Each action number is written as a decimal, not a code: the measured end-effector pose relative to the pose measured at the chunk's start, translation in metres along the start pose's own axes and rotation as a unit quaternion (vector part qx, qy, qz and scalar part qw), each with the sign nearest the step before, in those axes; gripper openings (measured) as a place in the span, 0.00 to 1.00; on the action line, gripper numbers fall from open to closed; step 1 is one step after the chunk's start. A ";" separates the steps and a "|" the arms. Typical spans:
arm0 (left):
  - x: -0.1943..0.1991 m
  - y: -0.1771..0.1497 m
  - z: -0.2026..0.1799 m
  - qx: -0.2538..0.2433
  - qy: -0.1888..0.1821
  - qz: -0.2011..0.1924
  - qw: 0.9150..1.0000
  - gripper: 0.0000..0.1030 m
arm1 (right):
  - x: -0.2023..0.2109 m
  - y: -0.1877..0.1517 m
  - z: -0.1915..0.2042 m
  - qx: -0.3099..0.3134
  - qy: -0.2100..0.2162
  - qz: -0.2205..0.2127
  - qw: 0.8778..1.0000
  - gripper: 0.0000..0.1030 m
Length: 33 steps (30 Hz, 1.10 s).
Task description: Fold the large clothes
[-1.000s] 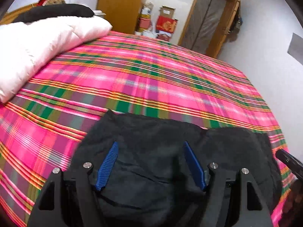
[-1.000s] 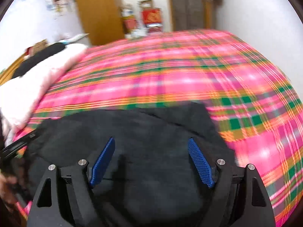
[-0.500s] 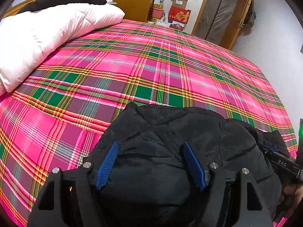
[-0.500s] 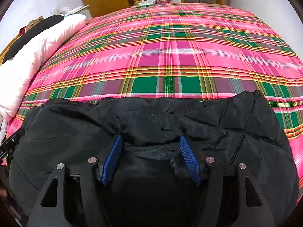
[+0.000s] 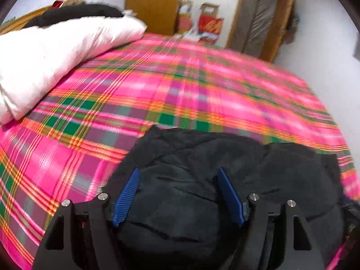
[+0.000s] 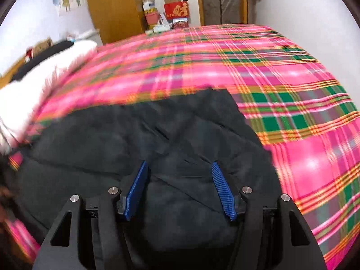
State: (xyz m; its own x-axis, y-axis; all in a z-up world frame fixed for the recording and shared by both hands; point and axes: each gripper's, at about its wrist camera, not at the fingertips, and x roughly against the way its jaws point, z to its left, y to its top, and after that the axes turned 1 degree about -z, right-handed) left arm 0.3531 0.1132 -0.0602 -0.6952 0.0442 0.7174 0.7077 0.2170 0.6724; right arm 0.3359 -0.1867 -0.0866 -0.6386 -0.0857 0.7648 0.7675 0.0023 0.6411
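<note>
A black quilted jacket [image 5: 225, 175] lies bunched at the near edge of the bed; it also shows in the right wrist view [image 6: 157, 139]. My left gripper [image 5: 178, 173] is over the jacket's left part, jaws wide apart, blue pads [image 5: 127, 192] not pinching any cloth. My right gripper [image 6: 180, 168] is over the jacket's right part, jaws also apart with padded cloth bulging between them; no grip shows.
The bed has a pink and green plaid cover [image 5: 202, 90]. A white duvet [image 5: 45, 56] with a dark garment on it lies along the left side. A wooden wardrobe [image 6: 112, 4], boxes [image 6: 175, 9] and a door stand beyond the bed. A white wall is to the right.
Both views have lifted and swung, and are blurred. The right gripper's jaws stand slightly wider than half a second ago. The jacket remains bunched at the bed's near edge.
</note>
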 end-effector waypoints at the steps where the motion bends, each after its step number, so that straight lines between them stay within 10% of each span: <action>1: 0.005 -0.002 -0.007 -0.010 -0.009 -0.006 1.000 0.71 | -0.004 -0.002 -0.005 -0.003 -0.003 -0.004 1.000 0.57; 6: -0.010 -0.012 -0.030 -0.081 0.002 0.002 0.997 0.74 | -0.029 0.000 -0.022 -0.039 -0.006 -0.009 0.999 0.57; 33: -0.046 -0.023 -0.007 -0.021 -0.033 -0.015 0.999 0.75 | -0.044 0.000 -0.020 -0.037 -0.007 -0.029 0.999 0.57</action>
State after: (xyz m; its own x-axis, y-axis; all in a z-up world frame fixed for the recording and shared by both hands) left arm 0.3701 0.0991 -0.1075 -0.7218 0.1031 0.6844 0.6903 0.1782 0.7012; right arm 0.3651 -0.2028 -0.1218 -0.6823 -0.0694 0.7278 0.7310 -0.0767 0.6780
